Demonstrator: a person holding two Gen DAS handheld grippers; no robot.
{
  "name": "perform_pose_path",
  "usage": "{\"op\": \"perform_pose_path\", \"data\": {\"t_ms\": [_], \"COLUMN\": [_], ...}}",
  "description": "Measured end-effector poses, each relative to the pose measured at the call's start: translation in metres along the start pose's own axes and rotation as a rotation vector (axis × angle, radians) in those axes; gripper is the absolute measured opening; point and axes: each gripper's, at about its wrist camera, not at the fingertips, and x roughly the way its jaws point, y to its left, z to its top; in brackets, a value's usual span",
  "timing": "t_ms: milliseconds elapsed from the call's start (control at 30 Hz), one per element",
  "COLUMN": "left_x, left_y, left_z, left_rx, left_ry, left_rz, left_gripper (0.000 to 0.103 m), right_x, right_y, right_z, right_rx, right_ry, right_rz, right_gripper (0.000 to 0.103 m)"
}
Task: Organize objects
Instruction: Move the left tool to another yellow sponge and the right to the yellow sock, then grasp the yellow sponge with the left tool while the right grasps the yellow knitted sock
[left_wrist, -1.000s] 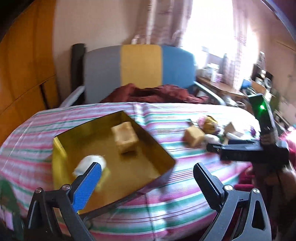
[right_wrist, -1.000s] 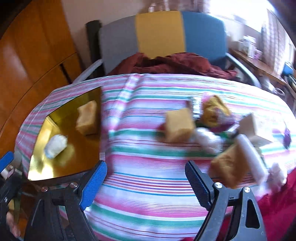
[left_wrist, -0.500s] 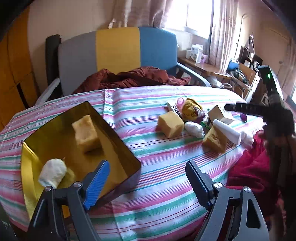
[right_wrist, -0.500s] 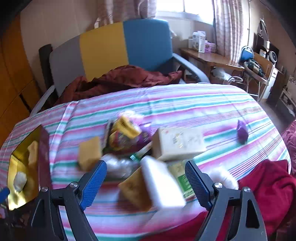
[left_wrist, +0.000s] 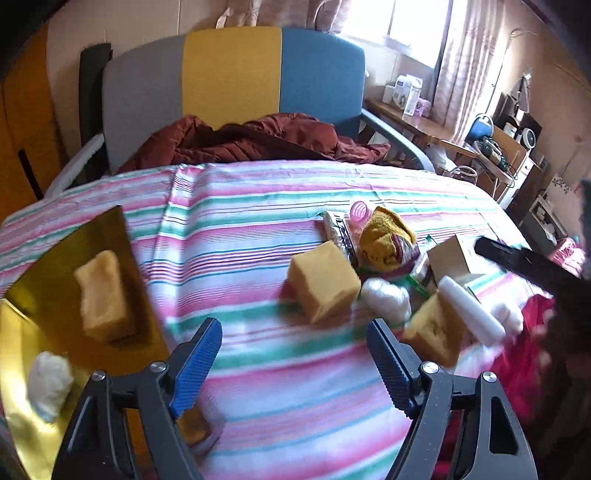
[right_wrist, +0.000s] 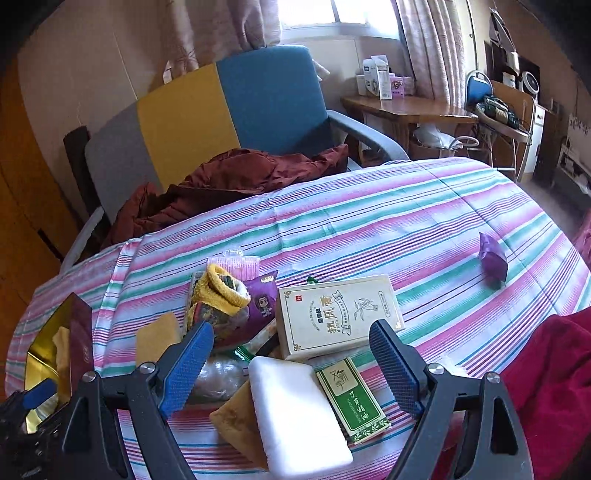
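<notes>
A gold tray (left_wrist: 22, 314) sits at the table's left and holds a yellow sponge (left_wrist: 101, 291) and a white wad (left_wrist: 48, 382). My left gripper (left_wrist: 293, 363) is open and empty above the striped cloth, just right of the tray. A yellow sponge block (left_wrist: 323, 282) lies ahead of it. My right gripper (right_wrist: 291, 367) is open and empty over a pile: a white foam pad (right_wrist: 295, 410) on a tan sponge (right_wrist: 236, 424), a cream box (right_wrist: 338, 315), a green box (right_wrist: 351, 398) and a yellow cloth (right_wrist: 223, 290).
A purple packet (right_wrist: 493, 256) lies alone at the right. A chair with a maroon jacket (left_wrist: 255, 142) stands behind the table. Red fabric (right_wrist: 554, 373) lies at the front right edge. A wooden desk (right_wrist: 406, 109) stands by the window.
Both grippers swung right. The left view now faces the table's middle, with the tray at its left edge. The right gripper came closer over the pile, the white pad now between its fingers.
</notes>
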Motion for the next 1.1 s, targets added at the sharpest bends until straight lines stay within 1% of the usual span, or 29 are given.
{"op": "perform_pose_path", "data": {"t_ms": [33,100,200,267,367,467,533,567,600,633,667,733,833,900,1000,1100], "left_x": [0.011,0.026,0.051,0.064,0.084,0.099,0.107,0.112,0.117,0.122,0.123,0.116,0.104,0.09,0.07,0.054], "left_y": [-0.003,-0.007,-0.009,-0.008,-0.007,-0.008,-0.01,-0.01,-0.01,-0.009,-0.007,-0.003,0.0,0.002,0.005,0.006], "left_z": [0.005,0.013,0.025,0.032,0.043,0.049,0.048,0.048,0.046,0.043,0.041,0.038,0.033,0.028,0.022,0.015], "left_rx": [-0.014,-0.028,-0.043,-0.065,-0.09,-0.104,-0.099,-0.09,-0.076,-0.078,-0.095,-0.107,-0.104,-0.092,-0.083,-0.07], "left_ry": [0.021,0.037,0.058,0.072,0.097,0.112,0.121,0.126,0.137,0.153,0.161,0.139,0.127,0.102,0.08,0.06], "left_rz": [-0.006,-0.009,0.025,0.023,0.039,0.032,0.032,0.029,0.022,-0.028,-0.077,-0.081,-0.095,-0.1,-0.116,-0.132], "left_gripper": [0.078,0.078,0.079,0.08,0.084,0.088,0.088,0.085,0.071,0.062,0.058,0.056,0.056,0.056,0.056,0.056], "right_x": [0.001,0.001,0.003,0.005,0.007,0.009,0.01,0.01,0.01,0.01,0.01,0.007,0.006,0.01,0.03,0.066], "right_y": [-0.001,-0.001,0.0,0.001,0.004,0.005,0.005,0.006,0.006,0.007,0.008,0.01,0.025,0.043,0.069,0.091], "right_z": [0.0,-0.001,-0.001,-0.003,-0.004,-0.004,-0.003,-0.004,-0.004,-0.004,-0.004,-0.003,0.003,0.012,0.023,0.025], "right_rx": [0.007,0.011,0.006,0.0,-0.009,-0.015,-0.019,-0.021,-0.024,-0.028,-0.033,-0.051,-0.122,-0.215,-0.367,-0.497], "right_ry": [0.006,0.01,0.021,0.034,0.046,0.053,0.058,0.06,0.061,0.062,0.061,0.057,0.056,0.053,0.068,0.149], "right_rz": [0.01,0.022,0.04,0.048,0.054,0.056,0.055,0.054,0.052,0.048,0.043,0.044,0.065,0.064,0.064,0.049], "right_gripper": [0.088,0.088,0.088,0.088,0.088,0.088,0.088,0.088,0.088,0.088,0.088,0.088,0.088,0.088,0.088,0.087]}}
